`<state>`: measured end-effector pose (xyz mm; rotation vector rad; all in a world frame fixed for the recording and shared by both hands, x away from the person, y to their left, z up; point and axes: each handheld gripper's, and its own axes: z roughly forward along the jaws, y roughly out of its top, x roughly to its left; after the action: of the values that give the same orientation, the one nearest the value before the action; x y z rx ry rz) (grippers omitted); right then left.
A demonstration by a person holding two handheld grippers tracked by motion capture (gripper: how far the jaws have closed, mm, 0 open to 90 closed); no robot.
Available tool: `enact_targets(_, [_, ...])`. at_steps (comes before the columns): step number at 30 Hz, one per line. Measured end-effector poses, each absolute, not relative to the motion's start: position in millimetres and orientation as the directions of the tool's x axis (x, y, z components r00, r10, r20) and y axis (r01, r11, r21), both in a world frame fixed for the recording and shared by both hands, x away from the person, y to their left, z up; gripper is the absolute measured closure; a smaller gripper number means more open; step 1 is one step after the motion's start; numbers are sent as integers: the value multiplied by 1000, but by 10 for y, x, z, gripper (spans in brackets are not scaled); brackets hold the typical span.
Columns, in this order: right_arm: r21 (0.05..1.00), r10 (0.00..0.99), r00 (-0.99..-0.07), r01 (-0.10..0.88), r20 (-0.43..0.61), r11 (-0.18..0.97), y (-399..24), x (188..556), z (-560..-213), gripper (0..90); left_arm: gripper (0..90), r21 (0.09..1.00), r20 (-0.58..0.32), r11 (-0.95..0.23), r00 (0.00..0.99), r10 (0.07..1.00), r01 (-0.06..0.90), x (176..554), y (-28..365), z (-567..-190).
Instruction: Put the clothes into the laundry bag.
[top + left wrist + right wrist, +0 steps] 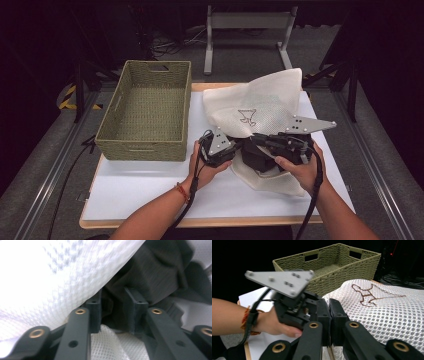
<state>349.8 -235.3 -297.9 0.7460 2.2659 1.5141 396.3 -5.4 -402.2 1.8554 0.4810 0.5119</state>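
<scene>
Recording lab or test bay, not a home. White work board (150, 192) with pale wooden edging sits on a frame of aluminium rails (47, 172), grey carpet floor (30, 150) beneath. Surroundings dark, black curtain-like backdrop on all sides. Yellow-and-black hazard tape (67, 97) on the floor at the left. Loose cables (172, 45) bundled on the floor behind the table, beside a grey metal stand (245, 30). The few props are staged: one woven basket (145, 112), one white mesh bag (260, 107). Person's hands carry instrumented tools with trailing cords.
</scene>
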Motion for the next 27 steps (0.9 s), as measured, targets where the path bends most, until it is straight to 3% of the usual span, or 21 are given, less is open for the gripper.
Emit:
enact_targets(7, [907, 575, -818, 266, 33, 325, -2393, 3511, -3038, 879, 557, 936, 134, -342, 804, 579, 90, 3932, -10, -4024])
enact_targets(14, [900, 574, -819, 261, 14, 350, -2382, 3506, -3067, 874, 535, 920, 213, -387, 754, 621, 58, 3968, -2, -3943])
enact_targets(22, [884, 571, -821, 268, 0, 384, -2329, 3507, -3131, 864, 506, 929, 181, -355, 703, 688, 108, 4138, -88, -3869])
enact_targets(24, [883, 567, -824, 269, 3, 386, -2328, 3511, -3126, 865, 561, 930, 176, -349, 696, 697, 115, 4186, -93, -3879])
enact_targets(27, [881, 564, -825, 269, 3, 389, -2322, 3518, -3127, 866, 832, 929, 175, -350, 693, 699, 118, 4277, -55, -3876])
